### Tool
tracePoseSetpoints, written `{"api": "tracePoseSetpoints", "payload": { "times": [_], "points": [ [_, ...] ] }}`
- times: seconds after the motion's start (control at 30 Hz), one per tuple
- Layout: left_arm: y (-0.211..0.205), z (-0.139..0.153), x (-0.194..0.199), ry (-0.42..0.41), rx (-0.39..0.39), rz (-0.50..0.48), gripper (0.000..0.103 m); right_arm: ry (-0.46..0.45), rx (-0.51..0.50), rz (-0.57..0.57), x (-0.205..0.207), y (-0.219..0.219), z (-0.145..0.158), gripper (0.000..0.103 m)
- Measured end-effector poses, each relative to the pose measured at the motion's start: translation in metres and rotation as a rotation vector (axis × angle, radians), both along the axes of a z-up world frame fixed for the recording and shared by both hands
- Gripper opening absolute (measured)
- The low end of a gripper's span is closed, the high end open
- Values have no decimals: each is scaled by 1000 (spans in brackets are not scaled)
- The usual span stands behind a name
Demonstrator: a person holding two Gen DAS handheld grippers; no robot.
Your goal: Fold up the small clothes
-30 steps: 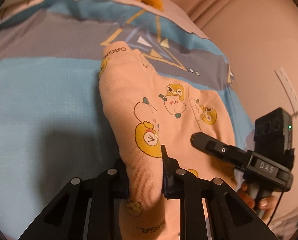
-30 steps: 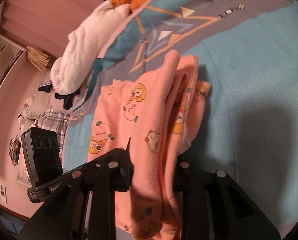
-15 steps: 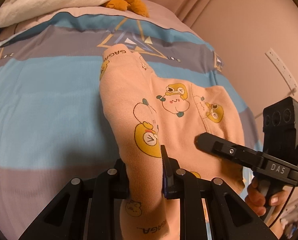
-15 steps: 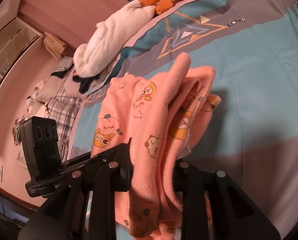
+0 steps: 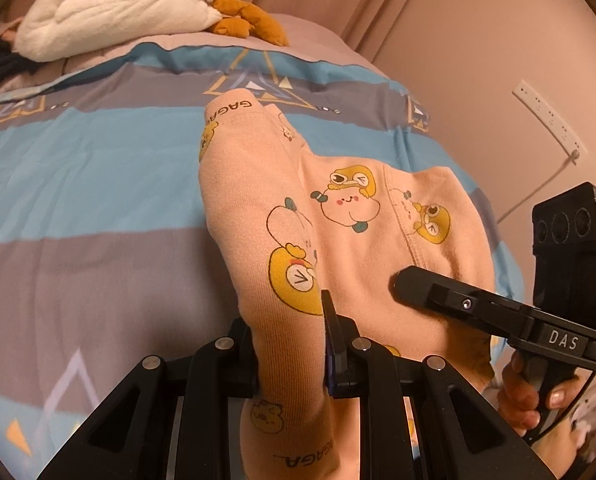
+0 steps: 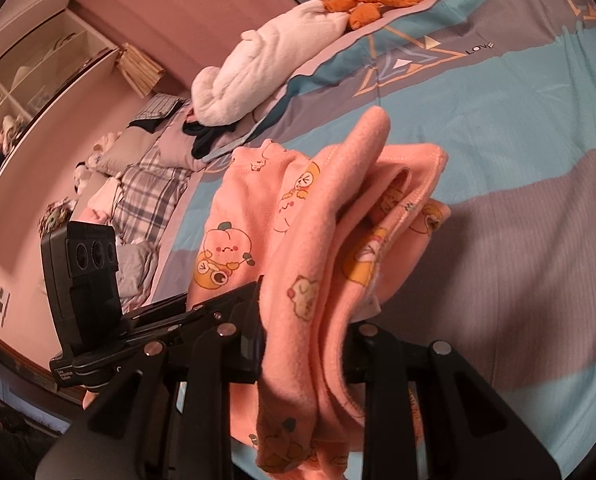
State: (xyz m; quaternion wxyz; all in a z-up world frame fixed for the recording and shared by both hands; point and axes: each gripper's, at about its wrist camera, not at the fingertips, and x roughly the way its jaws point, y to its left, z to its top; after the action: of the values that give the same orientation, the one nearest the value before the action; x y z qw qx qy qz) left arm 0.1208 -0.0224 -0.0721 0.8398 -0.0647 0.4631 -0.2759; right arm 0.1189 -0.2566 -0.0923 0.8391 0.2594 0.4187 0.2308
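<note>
Gripping the pink garment (image 5: 337,240) at two spots along one edge, both grippers carry it above the bed (image 5: 78,184), and that paired hold looks chosen so the cloth hangs as a flat panel between them rather than bunching. The left gripper (image 5: 290,344) has its jaws nearly closed, pressing a thick ribbed part of the fabric, with the printed hem drooping below the fingers. The right gripper (image 6: 305,344) is likewise narrowed onto a wad of several layers, so its side is already doubled over. Most of the garment slopes away from the jaws toward the striped cover, its far end seeming to rest on or just above the bed; I cannot tell which. Holding high probably lets the loose part drape straight before it is laid down for the next fold. A white plush (image 6: 266,68) and an orange toy (image 6: 369,0) lie well apart near the headboard, out of the way
</note>
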Motion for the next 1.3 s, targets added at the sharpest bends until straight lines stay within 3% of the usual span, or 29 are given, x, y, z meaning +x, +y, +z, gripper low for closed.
{"api": "tracePoseSetpoints", "payload": {
  "times": [0.6,1.3],
  "points": [
    [52,15,-53,-48,24,117,20,-65,-30,126,-47,63,16,25],
    [94,24,-72,-100,-9,224,20,-149,-118,255,-37,110,37,25]
  ]
}}
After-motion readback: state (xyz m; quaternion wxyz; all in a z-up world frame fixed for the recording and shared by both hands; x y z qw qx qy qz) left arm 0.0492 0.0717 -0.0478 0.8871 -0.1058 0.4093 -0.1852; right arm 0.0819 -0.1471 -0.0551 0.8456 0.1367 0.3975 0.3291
